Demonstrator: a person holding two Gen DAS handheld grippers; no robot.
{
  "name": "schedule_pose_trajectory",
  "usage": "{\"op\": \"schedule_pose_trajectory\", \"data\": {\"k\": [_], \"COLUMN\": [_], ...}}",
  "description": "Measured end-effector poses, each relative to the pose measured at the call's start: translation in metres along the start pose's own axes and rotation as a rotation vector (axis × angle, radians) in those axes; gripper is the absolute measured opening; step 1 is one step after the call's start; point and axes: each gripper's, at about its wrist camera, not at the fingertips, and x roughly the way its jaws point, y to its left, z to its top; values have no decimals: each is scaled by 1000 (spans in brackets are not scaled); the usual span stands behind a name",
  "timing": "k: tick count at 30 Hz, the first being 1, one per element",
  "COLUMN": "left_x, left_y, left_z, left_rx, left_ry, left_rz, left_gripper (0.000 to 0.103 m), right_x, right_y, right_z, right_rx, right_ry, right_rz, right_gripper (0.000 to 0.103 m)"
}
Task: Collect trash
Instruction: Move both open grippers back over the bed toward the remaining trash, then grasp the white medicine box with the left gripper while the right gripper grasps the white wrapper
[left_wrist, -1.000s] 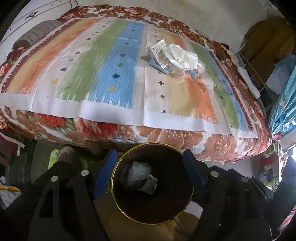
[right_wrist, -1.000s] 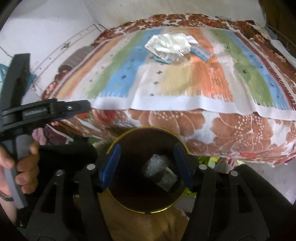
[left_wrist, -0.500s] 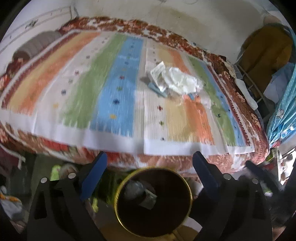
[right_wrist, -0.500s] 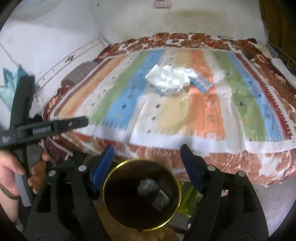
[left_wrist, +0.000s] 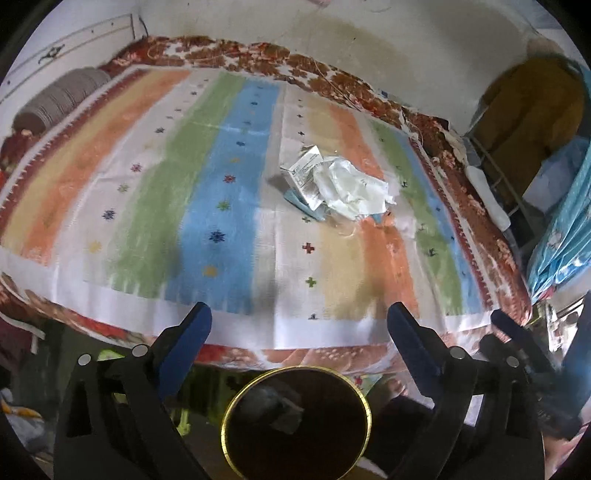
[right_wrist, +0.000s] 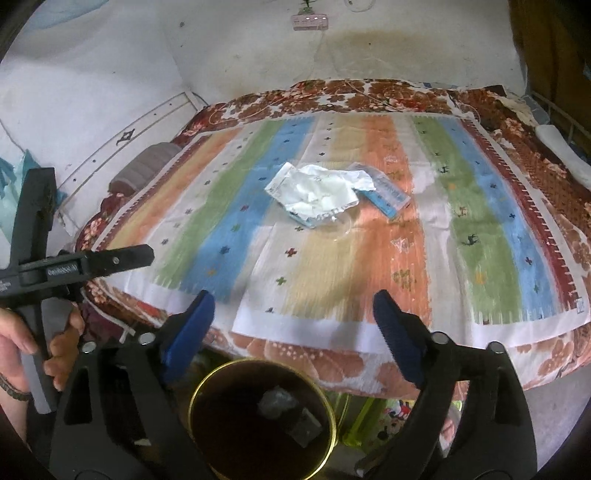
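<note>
On the striped bedspread (left_wrist: 229, 192), the heap of crumpled wrappers (left_wrist: 336, 184) lies at one o'clock from the left gripper (left_wrist: 297, 325). Its jaws, just opened further, stand wide apart, empty. At six o'clock sits the gold-rimmed bin (left_wrist: 295, 417) with scraps inside. The right gripper (right_wrist: 293, 314), likewise just spread and empty, has the wrappers at twelve.

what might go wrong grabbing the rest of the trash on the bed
The trash pile is loose, overlapping wrappers, so one pinch may lift only a sheet and scatter the rest. A clear plastic piece at its near edge is easily missed. The bin sits below the bed edge, so carried scraps could fall beside it.
</note>
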Motion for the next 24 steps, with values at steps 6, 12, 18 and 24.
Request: {"op": "schedule_pose_trajectory", "data": {"k": [6, 12, 18, 24], "left_x": [14, 28, 42, 66], "left_y": [-3, 12, 15, 20], "left_z": [19, 24, 40, 58], "left_rx": [28, -47, -51, 20], "left_ry": [-37, -35, -66, -103], "left_rz": [-12, -66, -58, -14], "left_gripper": [95, 97, 97, 97], "right_x": [19, 32, 54, 87], "right_y": [-11, -17, -28, -33], "right_z": [13, 24, 34, 49], "right_rx": [8, 33, 66, 61], "right_ry": [-12, -38, -47, -54], "right_rz": [-17, -6, -7, -7], "right_gripper": [90, 94, 94, 94]}}
